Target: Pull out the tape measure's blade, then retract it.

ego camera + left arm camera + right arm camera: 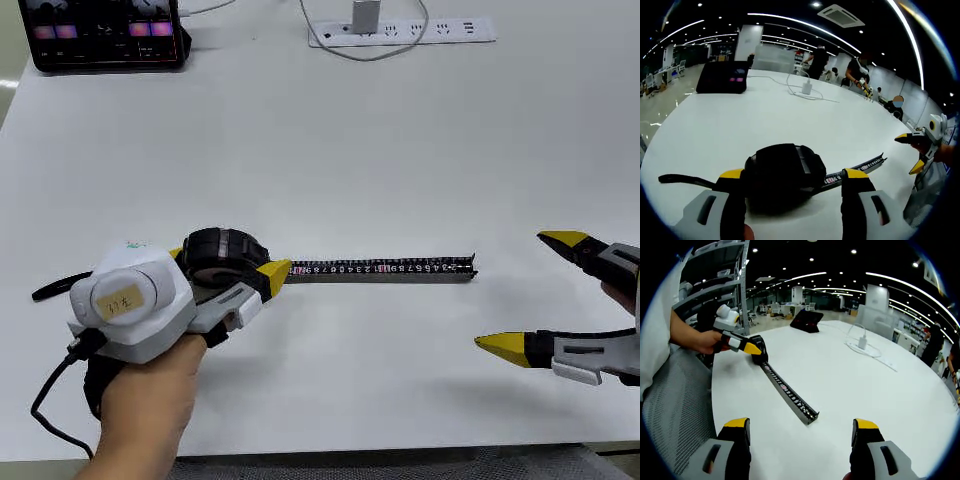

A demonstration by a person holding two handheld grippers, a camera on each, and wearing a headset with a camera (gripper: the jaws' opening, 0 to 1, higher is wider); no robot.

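Item — black round tape measure case, clamped in left gripper; dark graduated blade lies extended on white surface. The right gripper gapes empty, clear of the tip. Risk — unguided blade may whip back.

Your left gripper, held in your hand, grips the tape measure; your right gripper hangs with jaws spread wide.
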